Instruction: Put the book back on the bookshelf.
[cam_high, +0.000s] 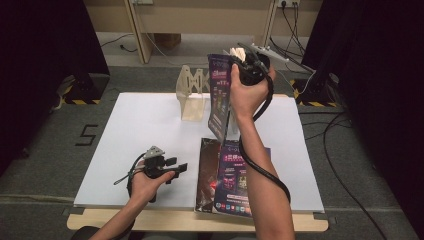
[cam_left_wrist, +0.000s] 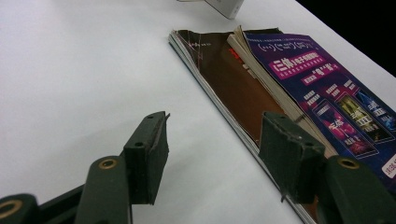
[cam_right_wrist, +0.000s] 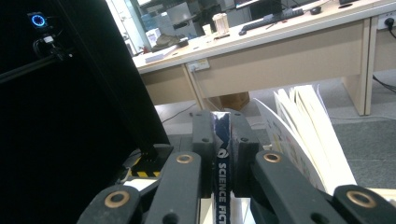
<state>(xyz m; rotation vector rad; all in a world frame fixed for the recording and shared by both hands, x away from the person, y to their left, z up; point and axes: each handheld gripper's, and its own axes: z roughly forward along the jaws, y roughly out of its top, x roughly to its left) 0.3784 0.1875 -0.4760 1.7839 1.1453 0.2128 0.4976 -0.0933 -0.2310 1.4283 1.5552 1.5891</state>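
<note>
Where held: one magazine (cam_high: 219, 95); two flat (cam_high: 227, 175).

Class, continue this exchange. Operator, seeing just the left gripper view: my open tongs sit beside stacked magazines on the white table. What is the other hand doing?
Observer: The right tongs are raised over the far side of the table, shut on a magazine held upright.
Operator: Where do they grip it?
Observer: On the spine; the pages fan open to one side.
Operator: Is there anywhere to put it?
Observer: A pale wooden rack stands on the table just left of the magazine.
</note>
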